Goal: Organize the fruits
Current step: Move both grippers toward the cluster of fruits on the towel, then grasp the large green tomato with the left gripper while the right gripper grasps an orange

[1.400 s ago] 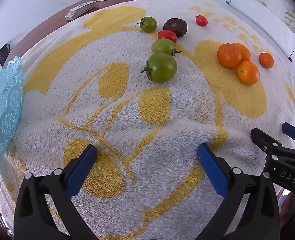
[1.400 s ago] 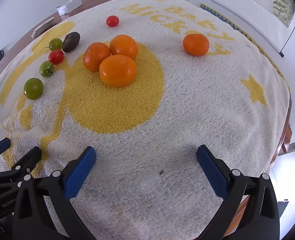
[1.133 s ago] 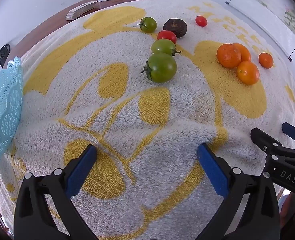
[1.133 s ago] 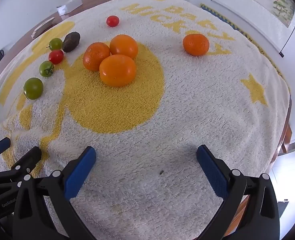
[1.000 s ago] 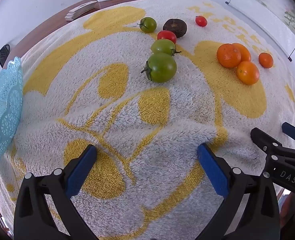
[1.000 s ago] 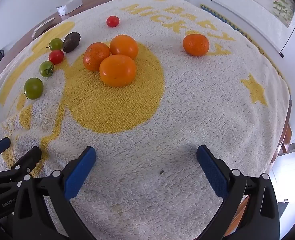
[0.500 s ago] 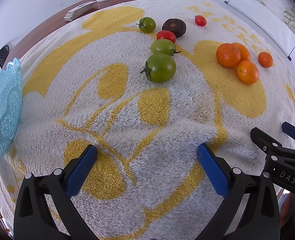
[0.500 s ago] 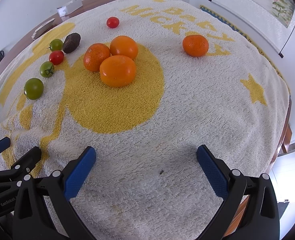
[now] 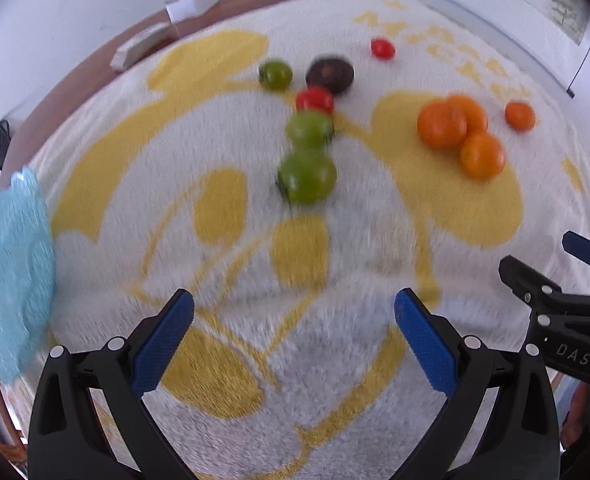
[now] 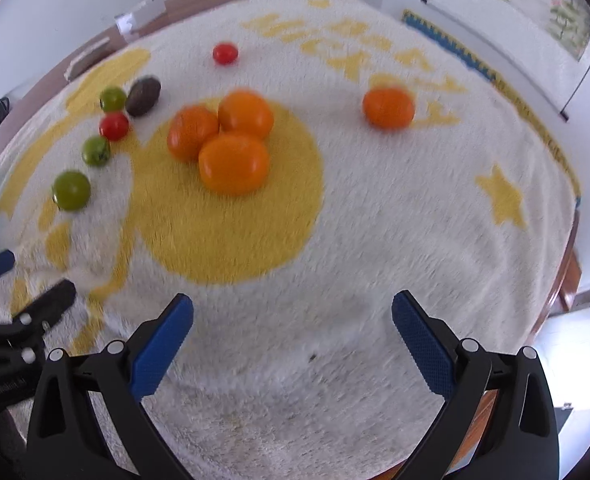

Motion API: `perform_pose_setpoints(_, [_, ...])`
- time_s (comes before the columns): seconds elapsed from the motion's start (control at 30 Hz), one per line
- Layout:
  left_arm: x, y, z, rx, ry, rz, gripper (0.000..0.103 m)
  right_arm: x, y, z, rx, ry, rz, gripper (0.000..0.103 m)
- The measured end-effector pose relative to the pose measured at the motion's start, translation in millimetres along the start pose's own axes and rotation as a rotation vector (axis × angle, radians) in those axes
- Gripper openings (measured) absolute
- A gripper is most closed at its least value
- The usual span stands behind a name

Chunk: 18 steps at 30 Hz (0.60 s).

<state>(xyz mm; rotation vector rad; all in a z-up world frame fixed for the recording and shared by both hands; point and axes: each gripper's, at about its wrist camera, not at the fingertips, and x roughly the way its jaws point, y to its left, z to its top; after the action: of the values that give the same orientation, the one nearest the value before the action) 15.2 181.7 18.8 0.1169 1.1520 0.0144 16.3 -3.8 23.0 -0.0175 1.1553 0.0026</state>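
On a white and yellow towel lies a row of fruit: a large green tomato, a second green tomato, a red tomato, a dark avocado and a small green tomato. A cherry tomato lies apart. Three oranges cluster on the yellow disc, and a lone orange sits further right. My left gripper is open above the near towel. My right gripper is open too, with nothing between its fingers.
A light blue lace-edged plate leans at the towel's left edge. A white box and a flat stack of cards lie on the brown table behind the towel. The towel's right edge drops off beside a wall.
Both views have shifted and blurred: both grippers have lifted or tilted a little, so the fruit sits lower in frame. Both stay open and no fruit has moved.
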Motion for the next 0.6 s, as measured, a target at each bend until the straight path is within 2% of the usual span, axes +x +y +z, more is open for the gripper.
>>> perform_pose_setpoints(0.2, [8,12,30,-0.040,0.017,-0.034,0.101,1,-8,28,0.028,-0.012,0.041,0.098])
perform_pose_setpoints(0.33, [18,8,39,-0.032,0.027,-0.045,0.101,12,-8,46,0.033,0.009,0.080,0.089])
perform_pose_setpoints(0.53, [27,1,47,0.005,0.023,-0.035,0.082,23,6,58,-0.003,0.020,0.116,0.071])
perform_pose_setpoints(0.6, [29,1,50,0.004,0.022,-0.037,0.077,27,10,62,-0.016,0.023,0.133,0.070])
